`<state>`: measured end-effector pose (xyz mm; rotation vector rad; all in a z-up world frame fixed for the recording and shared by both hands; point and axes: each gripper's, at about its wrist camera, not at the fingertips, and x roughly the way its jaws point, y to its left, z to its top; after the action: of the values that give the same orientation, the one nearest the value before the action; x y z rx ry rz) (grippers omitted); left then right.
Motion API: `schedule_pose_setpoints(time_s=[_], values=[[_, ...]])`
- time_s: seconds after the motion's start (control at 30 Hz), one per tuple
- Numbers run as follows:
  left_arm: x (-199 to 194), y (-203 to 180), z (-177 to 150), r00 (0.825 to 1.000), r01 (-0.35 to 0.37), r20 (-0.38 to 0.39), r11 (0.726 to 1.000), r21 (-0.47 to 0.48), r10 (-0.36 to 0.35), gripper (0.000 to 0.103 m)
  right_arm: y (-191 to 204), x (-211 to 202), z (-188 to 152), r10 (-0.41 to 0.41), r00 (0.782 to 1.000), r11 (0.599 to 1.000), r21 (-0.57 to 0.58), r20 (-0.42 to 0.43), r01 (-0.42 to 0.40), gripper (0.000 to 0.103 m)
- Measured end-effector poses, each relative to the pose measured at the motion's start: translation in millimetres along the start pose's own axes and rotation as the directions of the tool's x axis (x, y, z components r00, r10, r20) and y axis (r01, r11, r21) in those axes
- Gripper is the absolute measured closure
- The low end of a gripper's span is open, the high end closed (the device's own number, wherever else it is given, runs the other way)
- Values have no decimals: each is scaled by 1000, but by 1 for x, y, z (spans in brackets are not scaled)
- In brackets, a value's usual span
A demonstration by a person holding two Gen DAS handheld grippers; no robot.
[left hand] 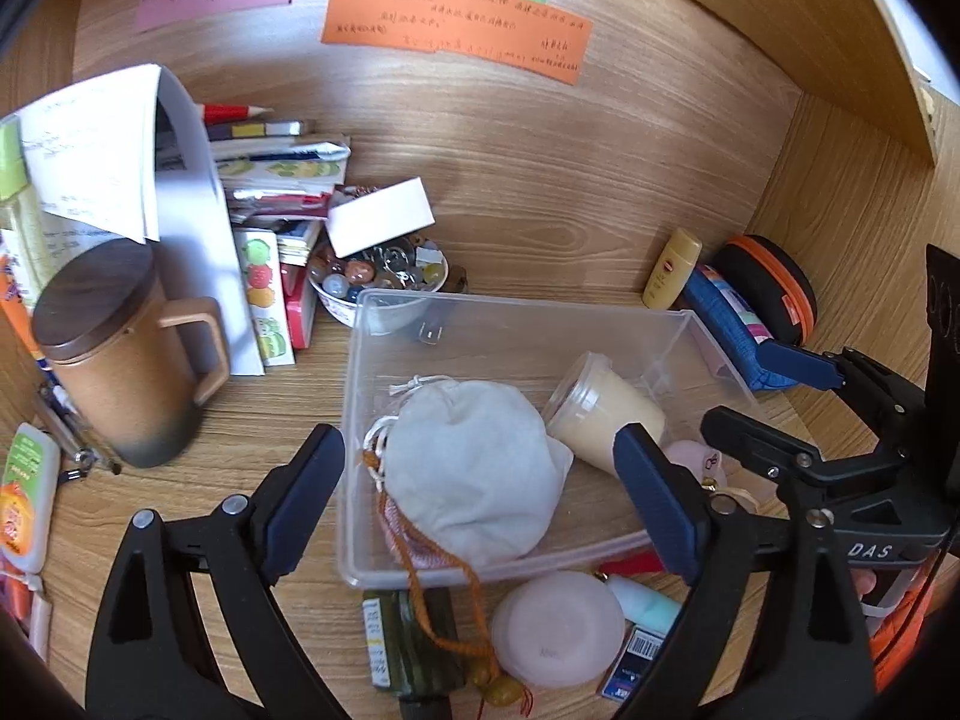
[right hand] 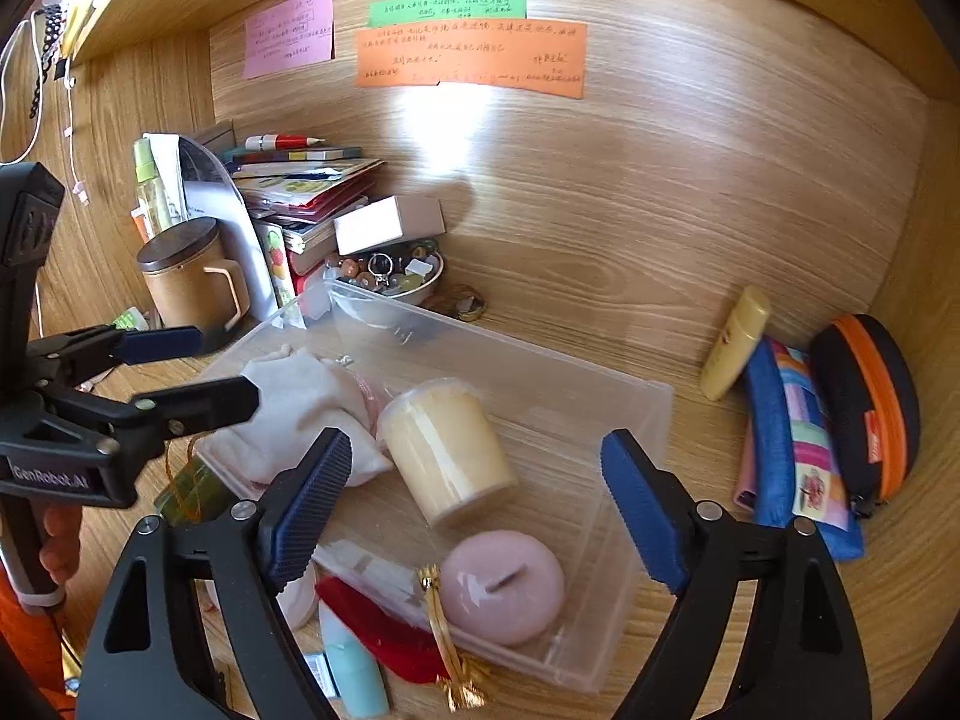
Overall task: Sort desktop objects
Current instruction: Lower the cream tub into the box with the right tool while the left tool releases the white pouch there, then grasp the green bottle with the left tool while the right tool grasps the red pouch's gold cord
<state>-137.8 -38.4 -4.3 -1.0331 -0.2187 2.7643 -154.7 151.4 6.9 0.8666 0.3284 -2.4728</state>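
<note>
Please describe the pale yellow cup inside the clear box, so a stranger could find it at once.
Find the clear plastic box on the wooden desk. Inside lies a pale yellow cup on its side, between the white cloth pouch and the pink candle. Only it has a lid.

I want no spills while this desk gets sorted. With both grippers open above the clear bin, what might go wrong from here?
1. The cream cup lies on its side in the clear bin, beside the pink candle; a nudge may roll either.
2. The orange cord from the white pouch trails over the bin's front wall and could snag the left gripper.
3. The bowl of beads stands right behind the bin; pushing the bin may tip it.
</note>
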Motion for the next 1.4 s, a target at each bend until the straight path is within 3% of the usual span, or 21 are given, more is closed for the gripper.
schedule_pose_setpoints(time_s=[0.17, 0.43, 0.77, 1.07, 1.4], values=[[-13, 3, -7, 1000, -24, 19, 999, 21, 23, 6, 2, -15, -7, -40, 999, 999, 5, 16, 40, 11], [-20, 16, -28, 999, -42, -14, 999, 22, 42, 6, 6, -31, -25, -57, 998, 998, 43, 19, 56, 10], [-31, 34, -61, 997, -56, -53, 998, 16, 56, 6, 21, -34, -54, -80, 996, 995, 63, -36, 83, 10], [-9, 45, -81, 989, -39, -145, 999, -17, 36, 6, 29, -24, -66, -92, 991, 992, 81, -92, 100, 10], [8, 52, -90, 982, -37, -189, 999, -35, 30, 6, 28, -3, -79, -70, 984, 980, 171, -161, 97, 10]])
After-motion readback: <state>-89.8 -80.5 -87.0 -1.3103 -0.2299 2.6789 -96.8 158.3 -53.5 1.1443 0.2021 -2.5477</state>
